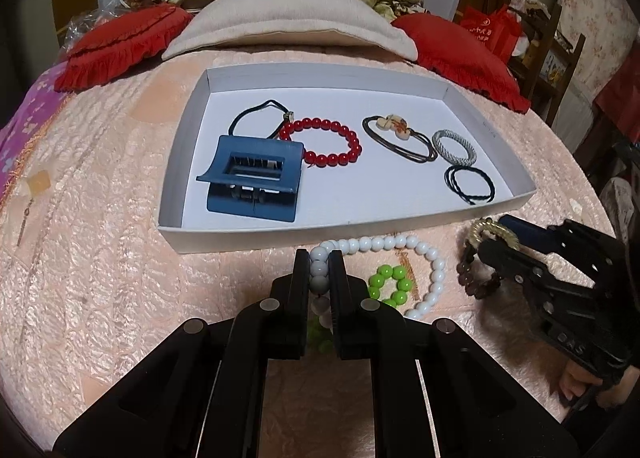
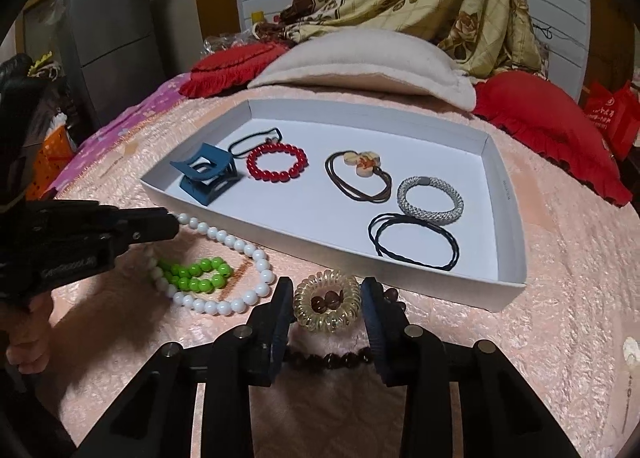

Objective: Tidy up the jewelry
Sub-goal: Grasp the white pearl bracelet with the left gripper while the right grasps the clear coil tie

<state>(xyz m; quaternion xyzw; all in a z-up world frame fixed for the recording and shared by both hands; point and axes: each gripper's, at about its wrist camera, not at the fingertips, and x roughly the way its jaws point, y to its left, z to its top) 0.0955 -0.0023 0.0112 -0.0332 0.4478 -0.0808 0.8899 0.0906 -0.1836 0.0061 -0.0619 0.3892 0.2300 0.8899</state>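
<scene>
1. White bead necklace (image 1: 400, 248) lies on your pink bedspread (image 1: 120, 258), just in front of the white tray (image 1: 176, 162); one end runs between your left gripper (image 1: 320, 262) fingers, which are clamped on the beads.
2. Clear coil hair tie (image 2: 327, 306) sits between your right gripper (image 2: 327, 294) fingers, on top of a dark bead bracelet (image 2: 336, 360). Jaws part-open; can't tell if the pads touch the coil.
3. Green bead bracelet (image 2: 196, 278) lies inside the necklace loop.
4. Tray holds a blue claw clip (image 2: 204, 178), red bead bracelet (image 2: 277, 162), silver braided bracelet (image 2: 430, 200) and cord pieces.
</scene>
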